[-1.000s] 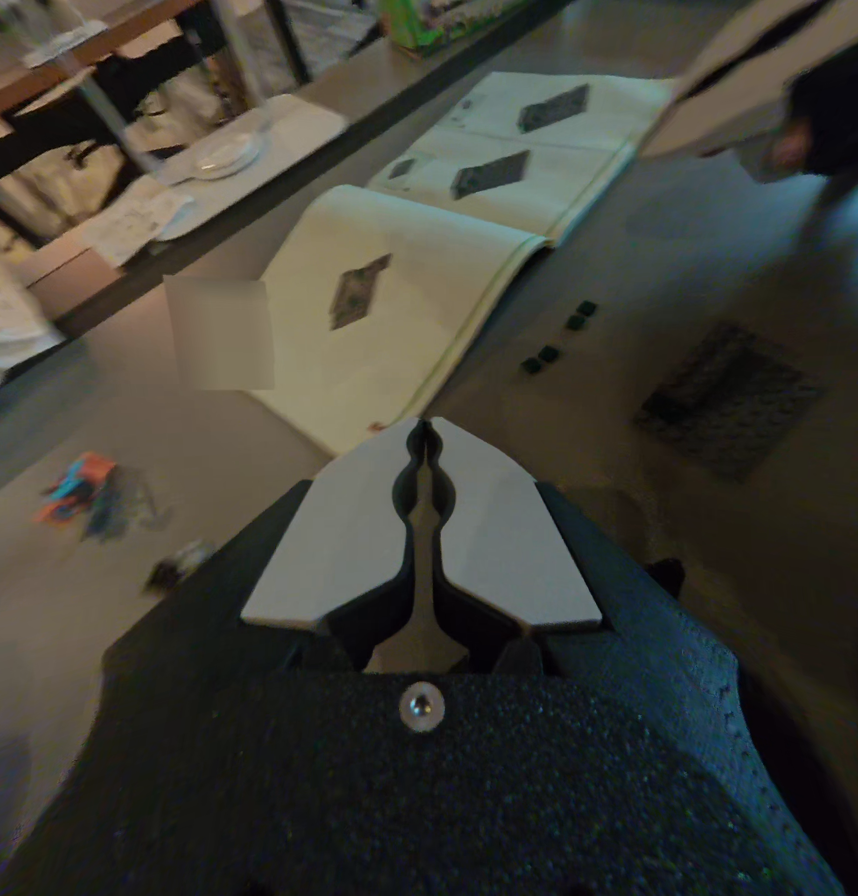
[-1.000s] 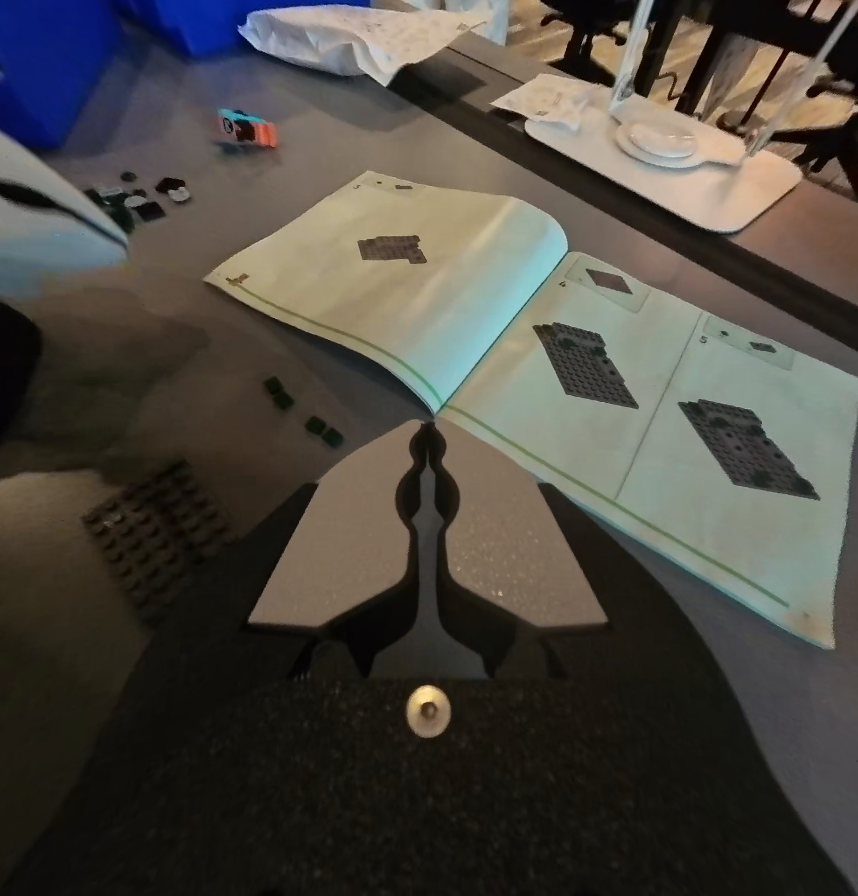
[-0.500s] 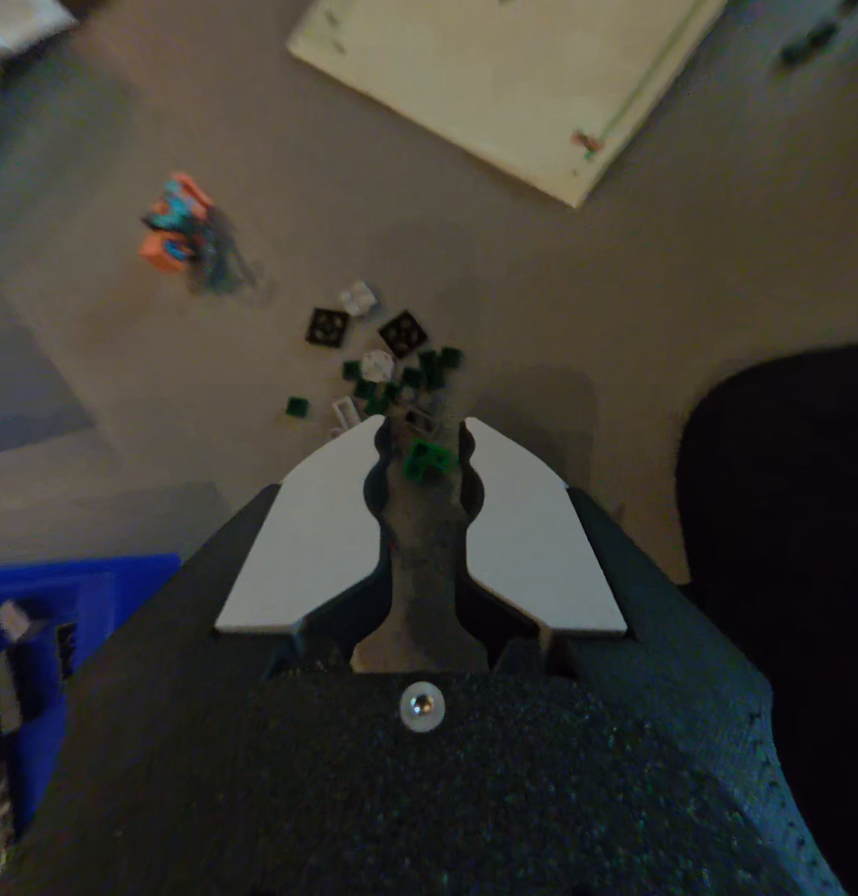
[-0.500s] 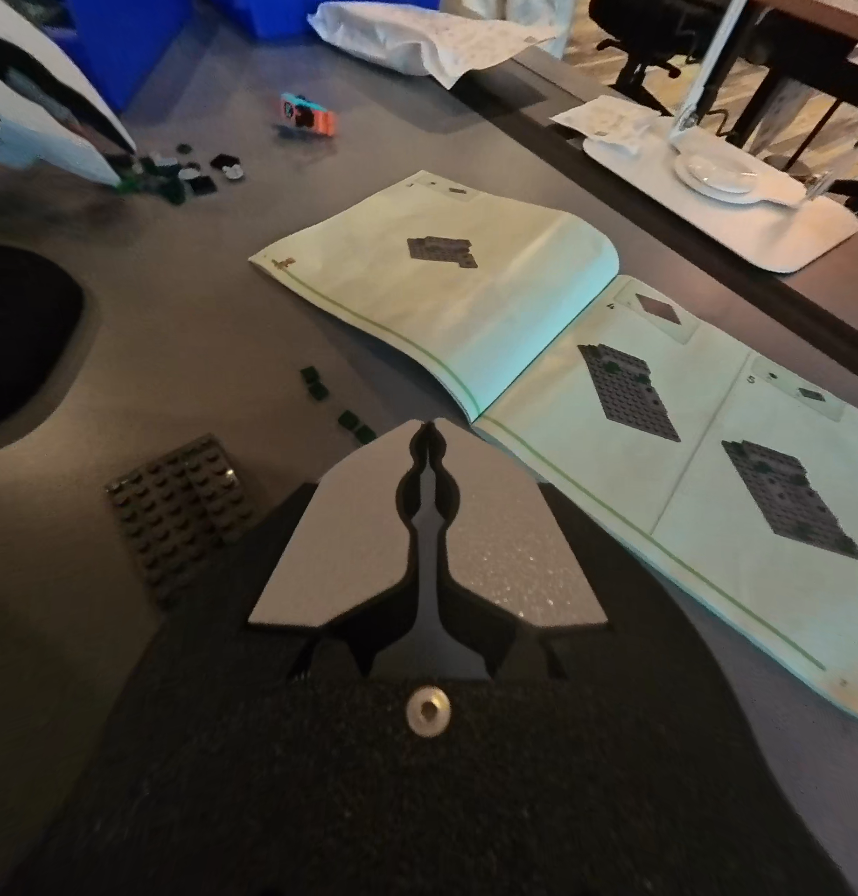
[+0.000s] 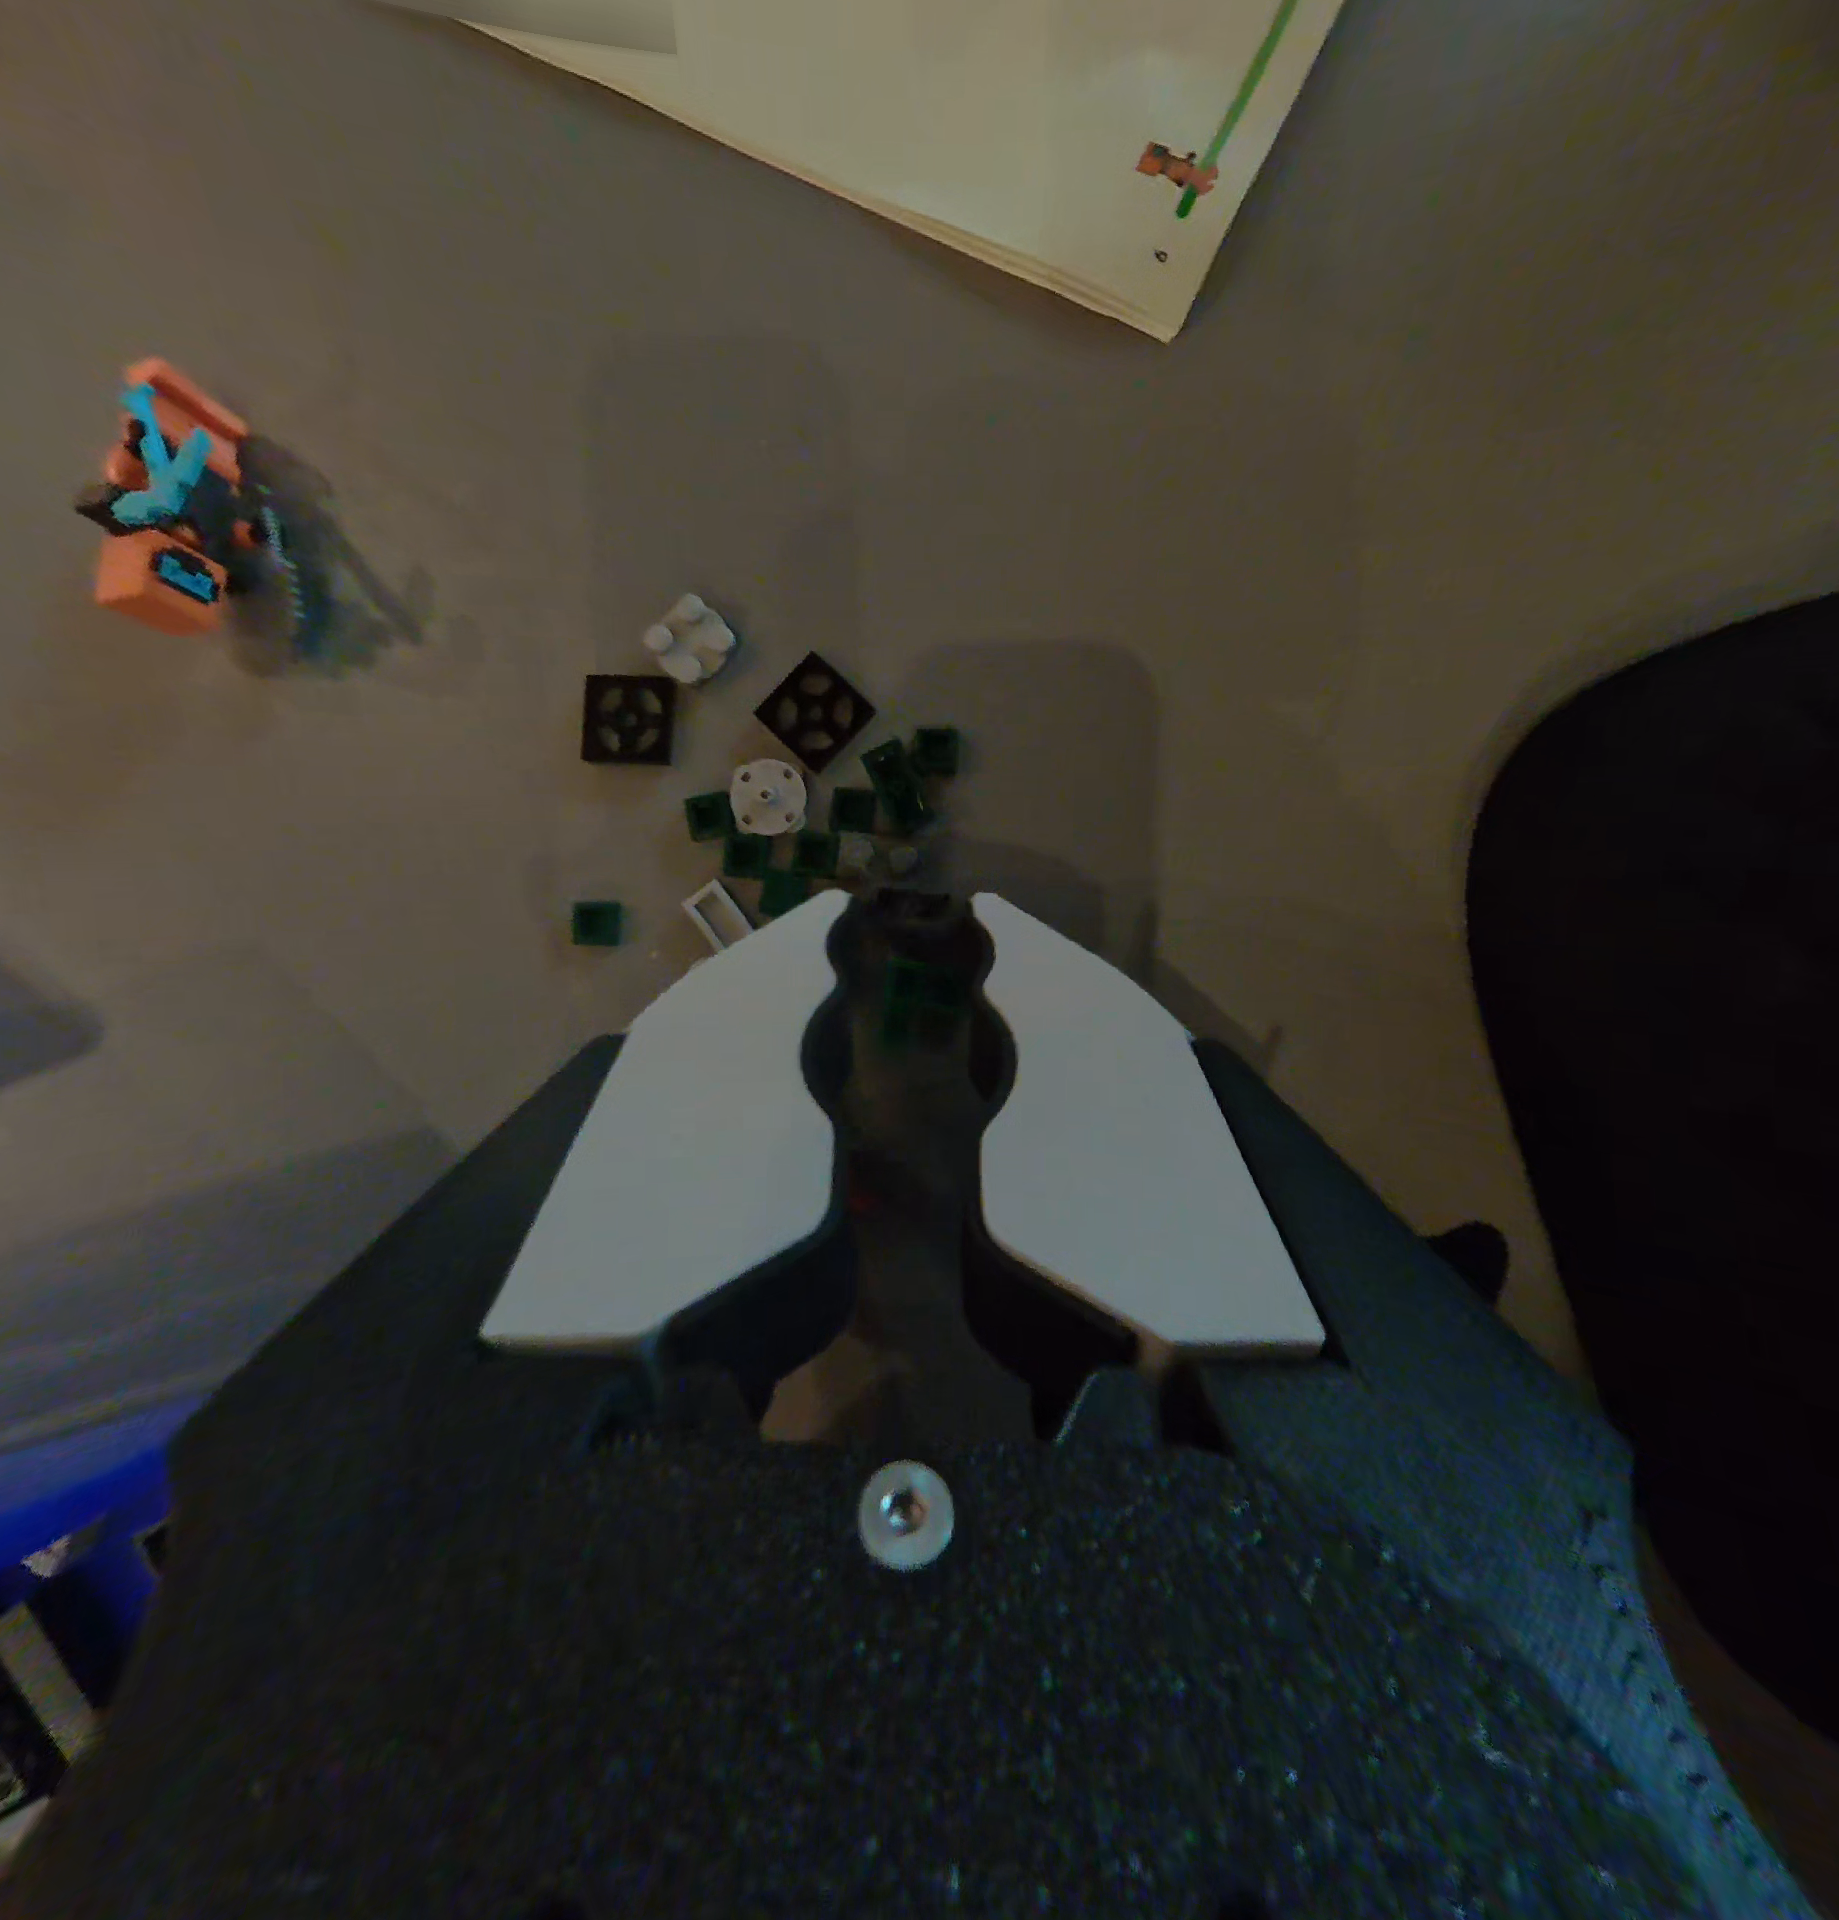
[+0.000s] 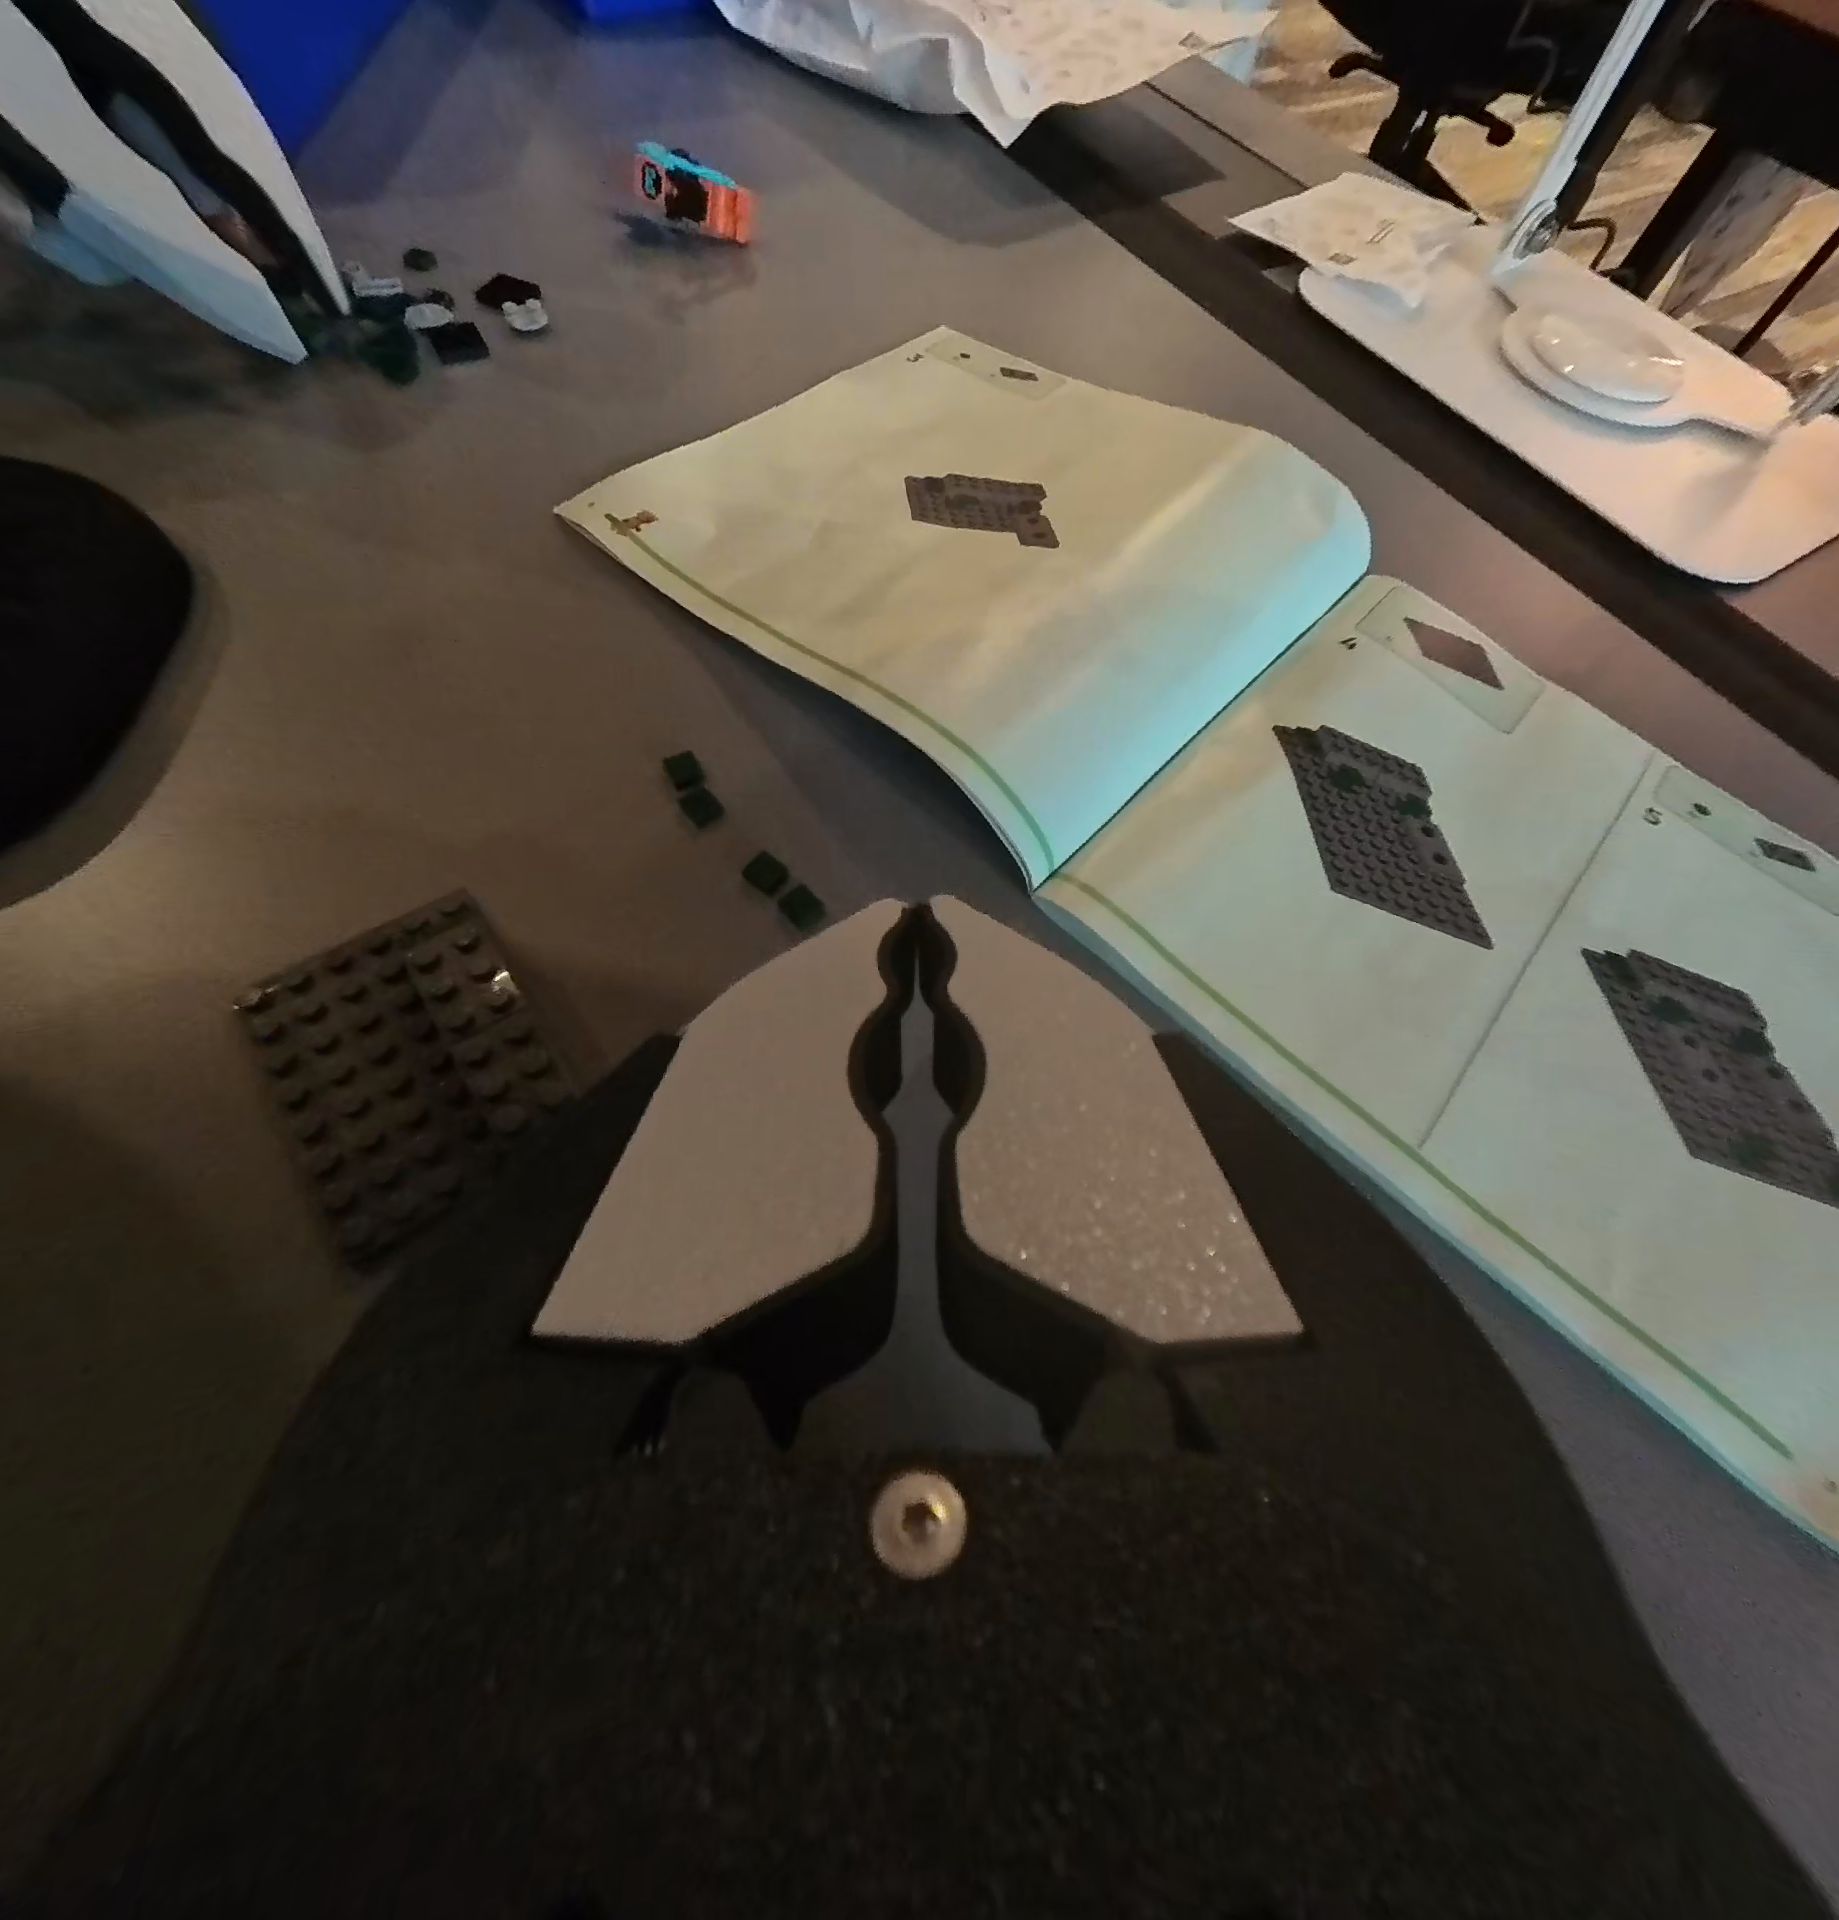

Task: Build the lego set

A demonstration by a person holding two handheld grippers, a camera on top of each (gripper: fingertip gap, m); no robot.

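The left claw [image 5: 910,909] is lowered over the pile of loose pieces [image 5: 790,821], its jaws parted with a small dark-green piece [image 5: 915,1003] sitting in the gap; whether the pads touch it I cannot tell. The pieces lie packed together — green squares, a white round piece [image 5: 768,797], two black square plates [image 5: 629,719] — so closing here could, I judge, catch a neighbour as well or flick the small piece out sideways. A tip could also push the pile across the worktop [image 5: 1310,582].

The right claw [image 6: 920,914] hangs closed and empty just above the worktop, between the grey baseplate [image 6: 395,1070] and the open instruction booklet [image 6: 998,613]. Four green pieces [image 6: 733,836] lie just ahead of its tips, apart from the pile.

Around the pile there is bare worktop towards the booklet's corner. To the left stands a small orange and blue model [image 5: 167,499], well apart. A dark rounded shape [image 5: 1704,1039] closes the right side, and a blue bin [image 5: 21,1507] sits low at the left — the freest way out is straight up.
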